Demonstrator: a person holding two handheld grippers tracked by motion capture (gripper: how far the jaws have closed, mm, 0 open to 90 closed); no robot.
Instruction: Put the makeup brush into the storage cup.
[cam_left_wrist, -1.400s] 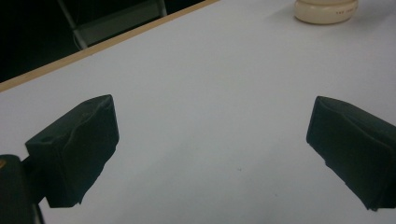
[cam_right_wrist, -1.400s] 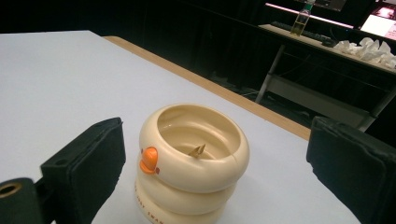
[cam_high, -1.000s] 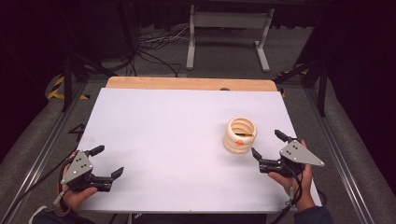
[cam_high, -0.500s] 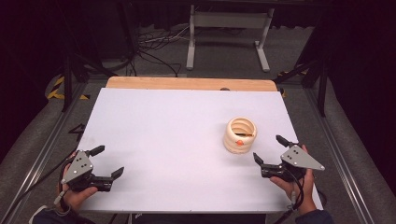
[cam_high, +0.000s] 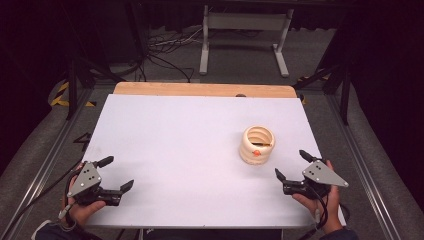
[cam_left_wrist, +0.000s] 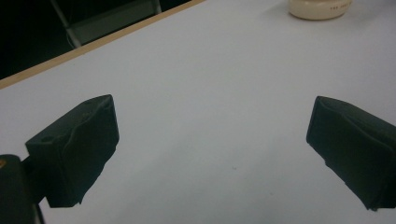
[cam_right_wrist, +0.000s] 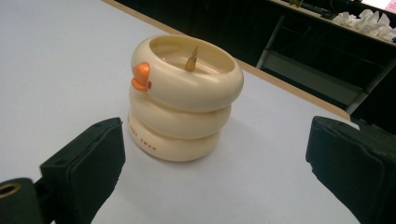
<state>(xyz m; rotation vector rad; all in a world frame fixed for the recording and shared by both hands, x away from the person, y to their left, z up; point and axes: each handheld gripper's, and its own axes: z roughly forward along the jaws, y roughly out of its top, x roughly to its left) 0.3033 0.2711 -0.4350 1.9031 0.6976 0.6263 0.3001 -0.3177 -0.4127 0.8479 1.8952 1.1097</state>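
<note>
A cream pot (cam_high: 257, 145) made of three stacked rings, with an orange beak on its side, stands upright on the right half of the white table (cam_high: 185, 130). My right gripper (cam_high: 291, 164) is open, just right of the pot and nearer the front edge, not touching it. In the right gripper view the pot (cam_right_wrist: 187, 102) stands beyond the wide-apart jaws of that gripper (cam_right_wrist: 215, 158), with a thin stick inside it. My left gripper (cam_high: 116, 173) is open at the front left corner with nothing between its jaws. The left gripper view has the pot's base (cam_left_wrist: 320, 8) far off.
A wooden strip (cam_high: 200, 90) runs along the table's far edge. Beyond it are a grey metal stand (cam_high: 245, 22) and cables on the floor. Metal rails (cam_high: 45, 160) flank the table on both sides.
My right gripper has drawn back from the pot toward the front edge and a little to the right. The left gripper has barely moved.
</note>
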